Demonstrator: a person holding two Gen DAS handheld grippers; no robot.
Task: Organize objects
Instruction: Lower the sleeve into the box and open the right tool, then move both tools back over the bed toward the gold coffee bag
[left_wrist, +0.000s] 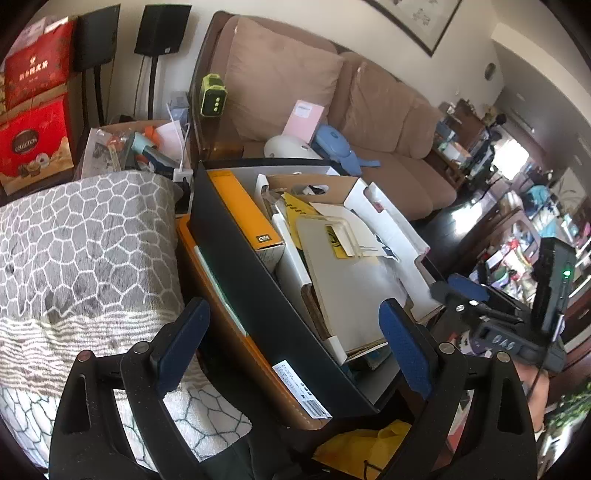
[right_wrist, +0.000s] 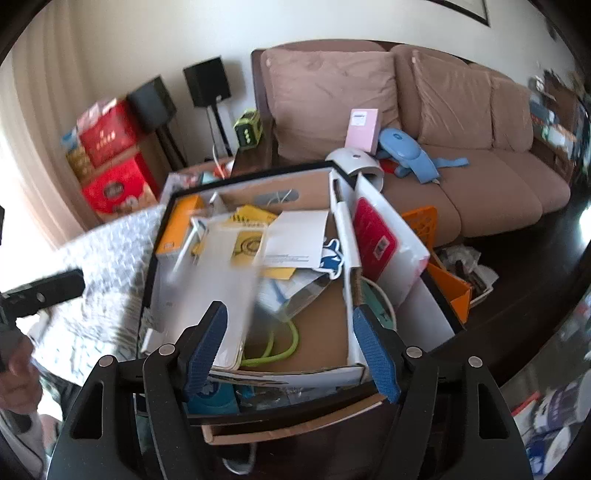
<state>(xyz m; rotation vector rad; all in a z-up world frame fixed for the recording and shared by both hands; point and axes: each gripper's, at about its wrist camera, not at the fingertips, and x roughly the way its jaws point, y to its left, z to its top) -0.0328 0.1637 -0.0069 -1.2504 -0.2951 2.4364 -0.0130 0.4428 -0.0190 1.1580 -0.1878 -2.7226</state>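
Behind everything runs a long brown fabric sofa (left_wrist: 388, 122) against a pale wall, with two black speakers on stands beside it. Farthest left stand red gift boxes (left_wrist: 35, 110) stacked near the wall, then a grey blanket with a white cracked-stone pattern (left_wrist: 85, 240) spread over something low. Next comes the left hand-held gripper (left_wrist: 291, 347), its blue-padded jaws spread wide with nothing between them, hovering over the near wall of a big black open-topped box (left_wrist: 258, 295) crammed with papers and packaging. Inside that box, an orange rectangular carton (left_wrist: 245, 218) lies along the left wall, and a frosted translucent plastic case with a handle (left_wrist: 343, 258) rests on top of the pile, beside a yellow printed sheet. Right of these, the right hand-held gripper (right_wrist: 290, 343) hangs above the box's near edge, jaws parted and empty, the case's blurred end just ahead of its left pad. A white flat pack with a red label (right_wrist: 384, 236) leans on the box's right wall, and an orange plastic crate (right_wrist: 436, 258) sits on the dark floor beyond.

It looks like the plastic case has been dropped into the box, so this placing step seems finished. The next move likely calls for drawing both grippers clear and choosing another loose item, perhaps the blue device on the sofa seat.
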